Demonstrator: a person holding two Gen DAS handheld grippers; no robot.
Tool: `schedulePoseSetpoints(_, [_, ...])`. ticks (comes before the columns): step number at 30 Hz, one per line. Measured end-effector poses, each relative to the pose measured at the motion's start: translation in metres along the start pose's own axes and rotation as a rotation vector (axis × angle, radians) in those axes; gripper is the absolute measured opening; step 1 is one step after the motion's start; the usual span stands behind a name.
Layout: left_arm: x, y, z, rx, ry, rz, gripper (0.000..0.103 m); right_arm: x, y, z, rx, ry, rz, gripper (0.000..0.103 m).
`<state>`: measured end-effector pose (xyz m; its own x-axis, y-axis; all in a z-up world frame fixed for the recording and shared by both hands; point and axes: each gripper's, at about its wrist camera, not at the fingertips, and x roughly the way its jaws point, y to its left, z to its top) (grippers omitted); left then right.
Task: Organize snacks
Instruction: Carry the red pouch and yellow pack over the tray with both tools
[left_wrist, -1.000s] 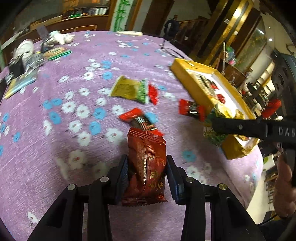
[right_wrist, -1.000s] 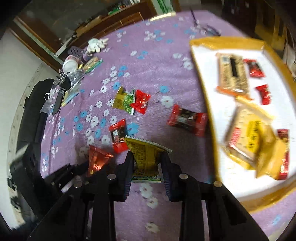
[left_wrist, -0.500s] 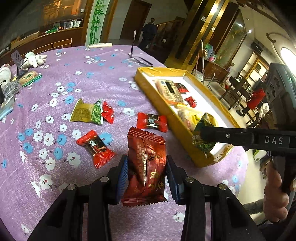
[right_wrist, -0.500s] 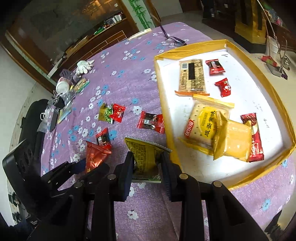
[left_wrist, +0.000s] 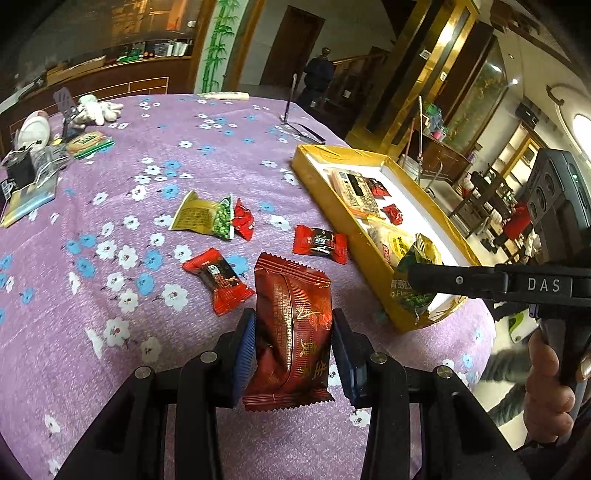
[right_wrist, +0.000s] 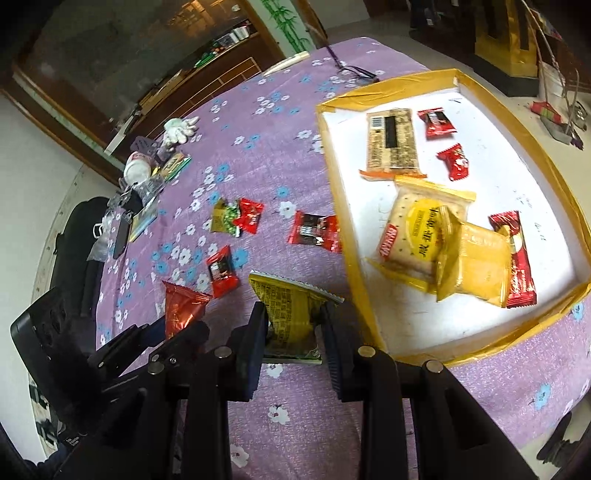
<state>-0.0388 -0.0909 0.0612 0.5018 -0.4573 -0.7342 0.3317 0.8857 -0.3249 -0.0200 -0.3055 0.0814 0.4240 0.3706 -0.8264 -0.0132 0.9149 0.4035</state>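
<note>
Left gripper (left_wrist: 293, 345) clamped on dark red packet (left_wrist: 291, 328); right gripper (right_wrist: 293, 334) clamped on yellow-green packet (right_wrist: 290, 317). Four loose snacks mid-tablecloth (left_wrist: 155, 122); yellow box (right_wrist: 334, 177) at right edge.

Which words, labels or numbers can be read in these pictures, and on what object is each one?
"DAS": white letters on the right gripper, seen from the left wrist.
Yellow biscuit packet in the yellow tray: Chinese characters, too blurred.
Dark red packet and yellow-green packet: print too small.
</note>
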Motion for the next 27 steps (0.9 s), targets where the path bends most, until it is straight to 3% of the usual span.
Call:
schedulePoseSetpoints(13, [-0.003,-0.024,0.008,0.012,-0.029,0.002,0.041,-0.012,-0.004,0.011,-0.033,-0.007,0.018,0.028])
schedulePoseSetpoints(27, [0.023,-0.081,0.031,0.094,0.000,-0.042,0.041,-0.030,-0.054,0.021,0.032,-0.021,0.017,0.028])
